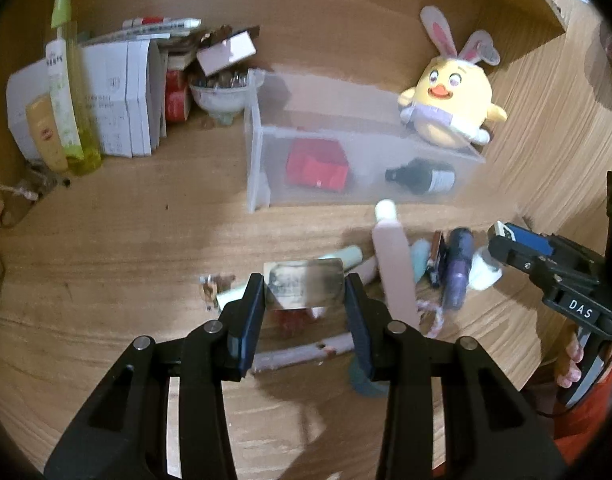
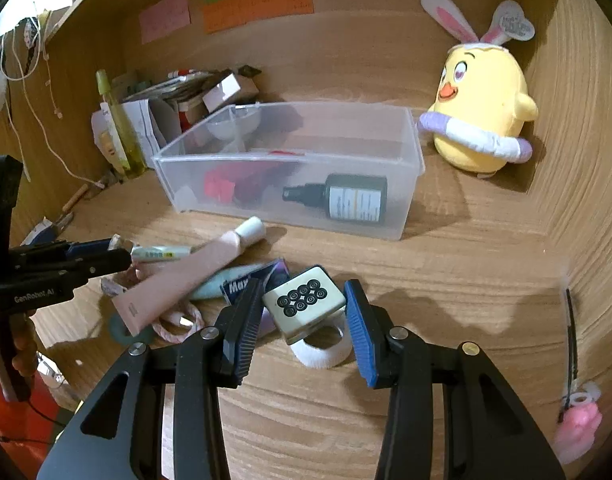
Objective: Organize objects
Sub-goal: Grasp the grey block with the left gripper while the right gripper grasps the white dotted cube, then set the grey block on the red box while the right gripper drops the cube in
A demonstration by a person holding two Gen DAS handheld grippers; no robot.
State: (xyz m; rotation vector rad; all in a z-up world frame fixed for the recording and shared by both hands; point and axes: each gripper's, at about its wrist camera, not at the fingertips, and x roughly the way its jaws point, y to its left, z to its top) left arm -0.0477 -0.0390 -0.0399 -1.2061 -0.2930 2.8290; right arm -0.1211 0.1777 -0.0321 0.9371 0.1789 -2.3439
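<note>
My left gripper is shut on a small shiny rectangular packet and holds it above the pile on the wooden desk. It also shows at the left of the right wrist view. My right gripper is open around a cream mahjong-style tile that lies on a white ring; the pads stand apart from it. A clear plastic bin holds a red box and a dark spray bottle. A pink tube lies in the pile.
A yellow chick plush sits right of the bin against the back wall. Boxes, papers and a tall green bottle crowd the back left. A purple tube, a teal tube and a cord lie in the pile. A pink charm hangs right.
</note>
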